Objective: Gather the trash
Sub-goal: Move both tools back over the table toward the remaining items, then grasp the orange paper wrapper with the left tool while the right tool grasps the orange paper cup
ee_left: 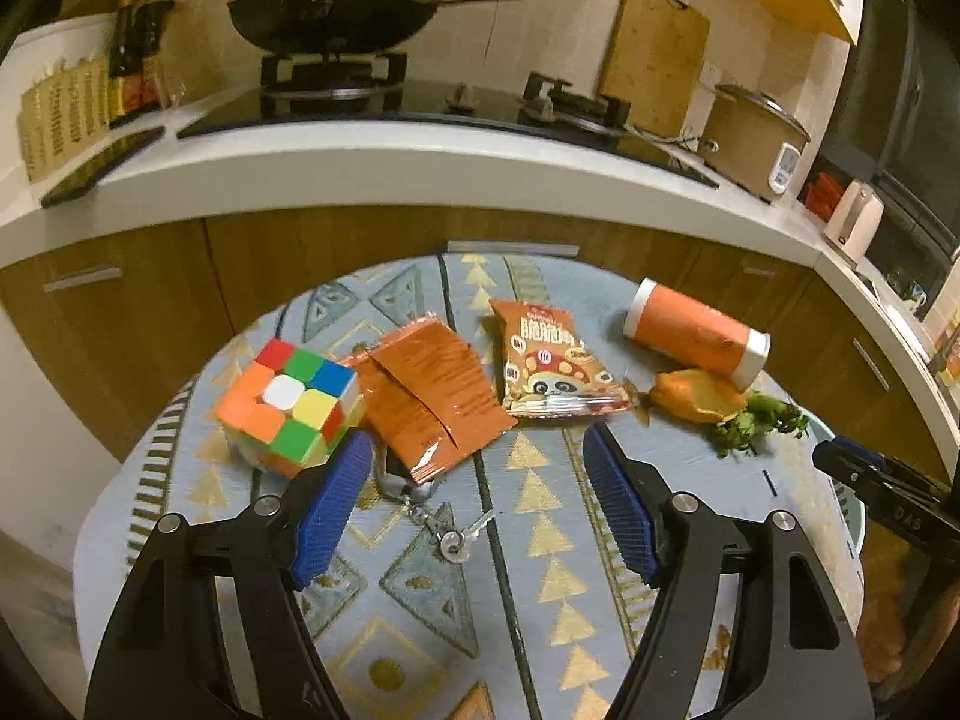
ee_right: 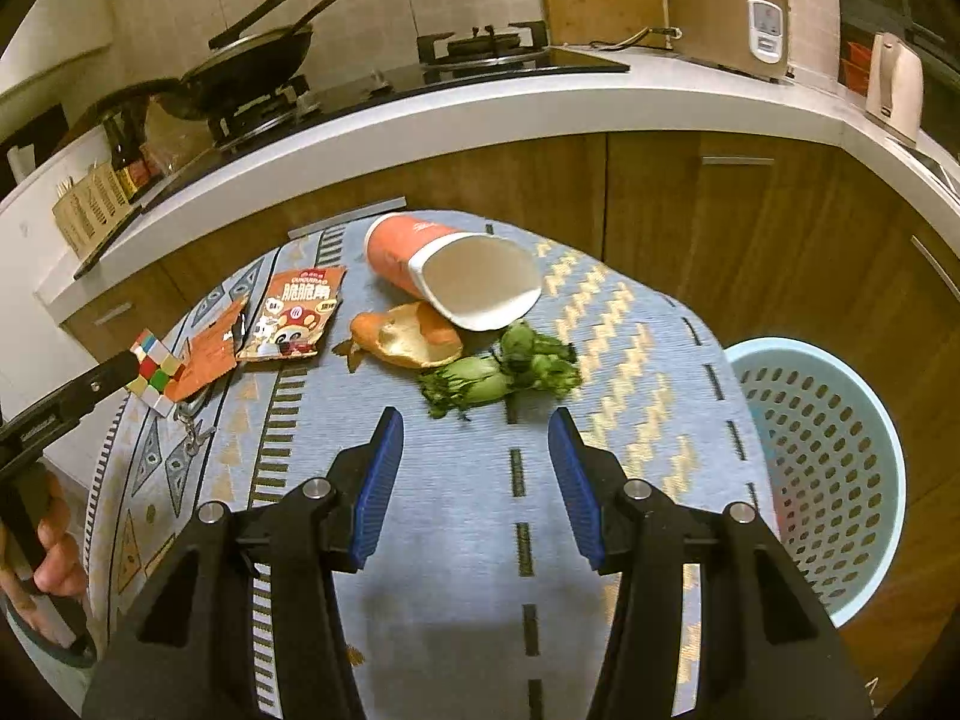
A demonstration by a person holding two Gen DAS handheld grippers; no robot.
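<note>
On the round worktop (ee_right: 456,540), covered with a blue patterned cloth, the trash lies in a row along the far edge: torn orange wrappers (ee_left: 429,399), a snack bag (ee_left: 549,363), an orange paper cup (ee_right: 447,276) on its side, a piece of peel (ee_right: 408,339) and some green vegetable scraps (ee_right: 501,375). A colour cube (ee_left: 288,405) and a bunch of keys (ee_left: 435,516) near the left edge do not look like trash and should stay.

The left hand-held gripper (ee_left: 474,474) has its blue pads apart and empty; it hovers just before the orange wrappers. The right hand-held gripper (ee_right: 474,450) also stands apart and empty, just before the vegetable scraps. A light blue basket (ee_right: 828,480) stands beside the right edge of the worktop, lower than its surface.

I judge that no piece is collected yet and the step is the first pick. For the right side, the scraps are loose and soft, so the pads should come low to the cloth and close around the thick stems, not the leaves. The basket is near, so a short move to the right is enough. For the left side, the wrappers are flat; it is better to catch a raised torn edge and not to push the cube or pull the keys, which touch the wrapper.
</note>
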